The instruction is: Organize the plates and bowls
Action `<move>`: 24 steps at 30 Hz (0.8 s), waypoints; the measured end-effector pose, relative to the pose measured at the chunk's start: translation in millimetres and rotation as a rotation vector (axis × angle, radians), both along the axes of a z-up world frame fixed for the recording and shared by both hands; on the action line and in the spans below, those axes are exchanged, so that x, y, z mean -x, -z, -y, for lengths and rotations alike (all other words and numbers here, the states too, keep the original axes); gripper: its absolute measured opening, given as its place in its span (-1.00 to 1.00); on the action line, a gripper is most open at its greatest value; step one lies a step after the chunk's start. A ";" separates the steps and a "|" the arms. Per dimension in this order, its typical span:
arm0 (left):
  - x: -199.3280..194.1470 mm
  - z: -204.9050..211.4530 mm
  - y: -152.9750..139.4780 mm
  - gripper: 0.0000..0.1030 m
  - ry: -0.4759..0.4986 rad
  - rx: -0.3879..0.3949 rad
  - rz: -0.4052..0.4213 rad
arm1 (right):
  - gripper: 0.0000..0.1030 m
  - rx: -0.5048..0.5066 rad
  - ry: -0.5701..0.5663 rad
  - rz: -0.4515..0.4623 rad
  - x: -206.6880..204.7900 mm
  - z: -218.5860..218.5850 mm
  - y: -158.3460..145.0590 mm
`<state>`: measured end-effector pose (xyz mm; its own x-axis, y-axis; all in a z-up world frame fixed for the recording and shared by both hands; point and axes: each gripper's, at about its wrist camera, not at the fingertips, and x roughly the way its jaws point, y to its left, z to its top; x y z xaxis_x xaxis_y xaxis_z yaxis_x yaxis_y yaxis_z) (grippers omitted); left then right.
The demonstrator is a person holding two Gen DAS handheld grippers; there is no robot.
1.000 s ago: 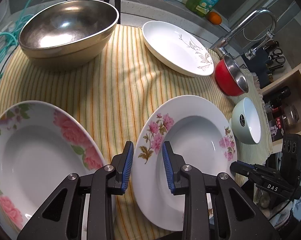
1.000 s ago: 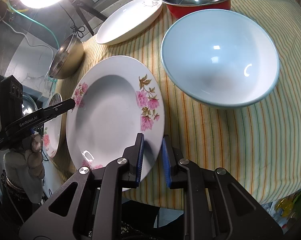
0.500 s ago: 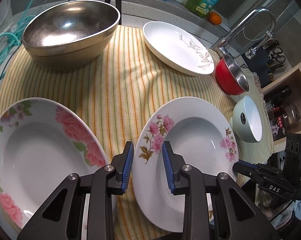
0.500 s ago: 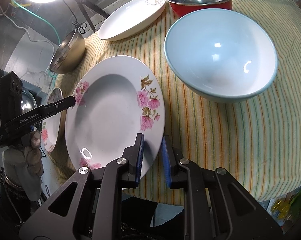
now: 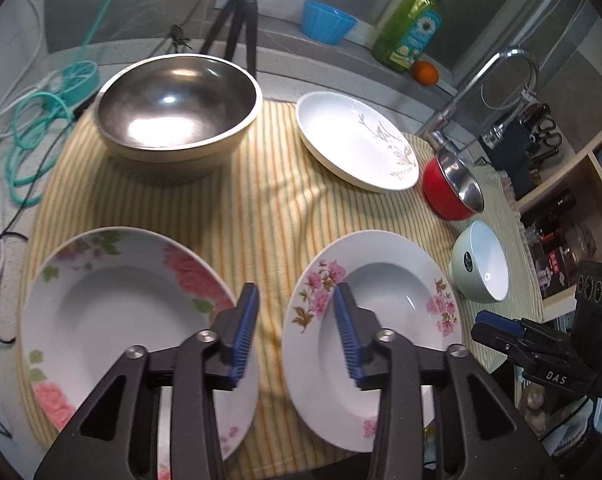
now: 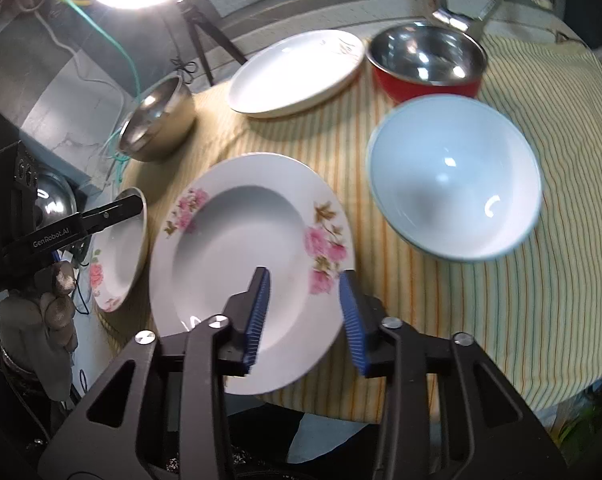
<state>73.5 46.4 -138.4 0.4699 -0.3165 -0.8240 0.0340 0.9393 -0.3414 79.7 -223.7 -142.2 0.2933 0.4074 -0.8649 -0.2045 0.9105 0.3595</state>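
Observation:
On the striped cloth (image 5: 269, 208) lie a rose plate (image 5: 113, 312) at the near left and a pink-flower plate (image 5: 389, 304) (image 6: 237, 240) at the near right. A steel bowl (image 5: 177, 112), a white leaf plate (image 5: 353, 140), a red pot (image 5: 453, 188) and a pale blue bowl (image 5: 481, 264) (image 6: 457, 184) stand further back. My left gripper (image 5: 297, 328) is open and empty above the gap between the two flower plates. My right gripper (image 6: 305, 312) is open and empty over the near right rim of the pink-flower plate.
A tap (image 5: 497, 84), a green soap bottle (image 5: 413, 28), an orange (image 5: 425, 72) and a blue tub (image 5: 325, 20) are behind the cloth. A tripod (image 5: 241, 12) and teal cables (image 5: 33, 120) are at the back left. Shelves (image 5: 573, 200) stand at the right.
Both grippers have opened wider and pulled back and up a little. The plates and bowls lie where they were.

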 end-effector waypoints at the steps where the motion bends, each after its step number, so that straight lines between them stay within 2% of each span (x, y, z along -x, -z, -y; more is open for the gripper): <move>1: 2.7 -3.8 -2.0 -0.13 -0.012 0.006 0.005 | -0.14 0.002 -0.016 0.009 -0.8 -4.4 -2.5; 13: 53.6 -73.4 -2.9 -0.13 -0.258 0.022 0.010 | -0.13 -0.047 -0.210 0.029 -19.3 -80.7 -6.4; 24: 92.0 -126.8 9.5 -0.13 -0.444 0.035 0.001 | -0.13 -0.085 -0.350 -0.015 -32.0 -148.2 7.6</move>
